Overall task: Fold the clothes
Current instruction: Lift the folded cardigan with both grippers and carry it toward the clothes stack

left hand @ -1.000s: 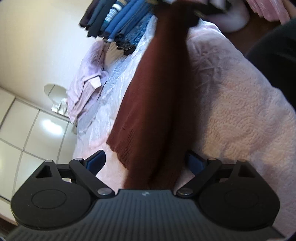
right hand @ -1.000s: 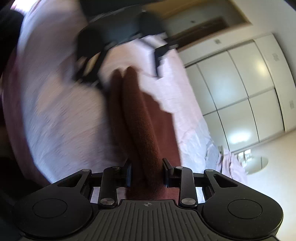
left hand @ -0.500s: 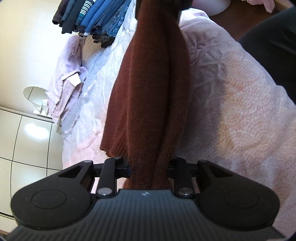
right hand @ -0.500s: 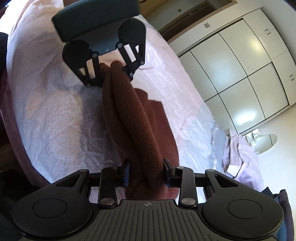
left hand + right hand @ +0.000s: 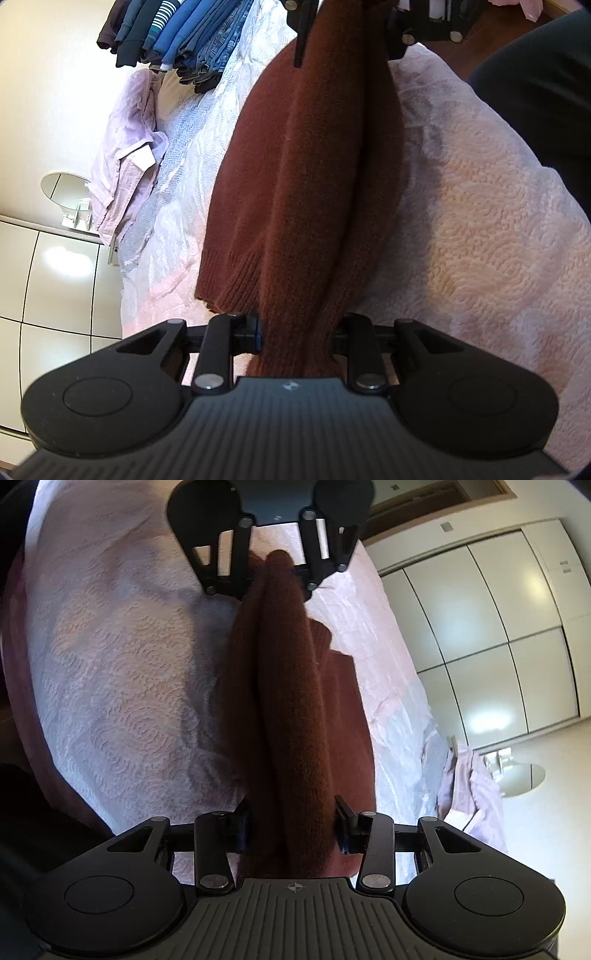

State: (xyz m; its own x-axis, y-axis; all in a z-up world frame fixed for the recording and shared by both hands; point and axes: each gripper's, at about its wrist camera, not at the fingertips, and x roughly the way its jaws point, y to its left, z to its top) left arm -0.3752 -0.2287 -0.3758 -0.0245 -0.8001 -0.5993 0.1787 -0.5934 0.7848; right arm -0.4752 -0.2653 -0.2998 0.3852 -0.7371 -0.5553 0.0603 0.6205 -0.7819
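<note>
The left claw (image 5: 295, 334) is clamped on one end of a bunched brown sweater (image 5: 310, 177), both pads pressing into the knit. The right claw (image 5: 291, 825) faces it from the opposite end; its jaws are opening, the sweater sits between them, and the pad on the right side of the right wrist view stands slightly off the cloth, so the grip there looks loose.

The sweater stretches as a long roll between the two claws, lifted above a bed covered by a pale pink textured bedspread (image 5: 480, 229). A ribbed hem hangs off the roll's side toward the bed's far edge and lies on the cover.

Beyond the sweater, near the bed's far edge, lies a crumpled lilac shirt (image 5: 125, 166). At the far corner of the bed sits a stack of folded blue and dark clothes (image 5: 177, 33).

Past the bed stand glossy white wardrobe doors (image 5: 491, 627), and a small round mirror (image 5: 524, 779) is seen beside them.
</note>
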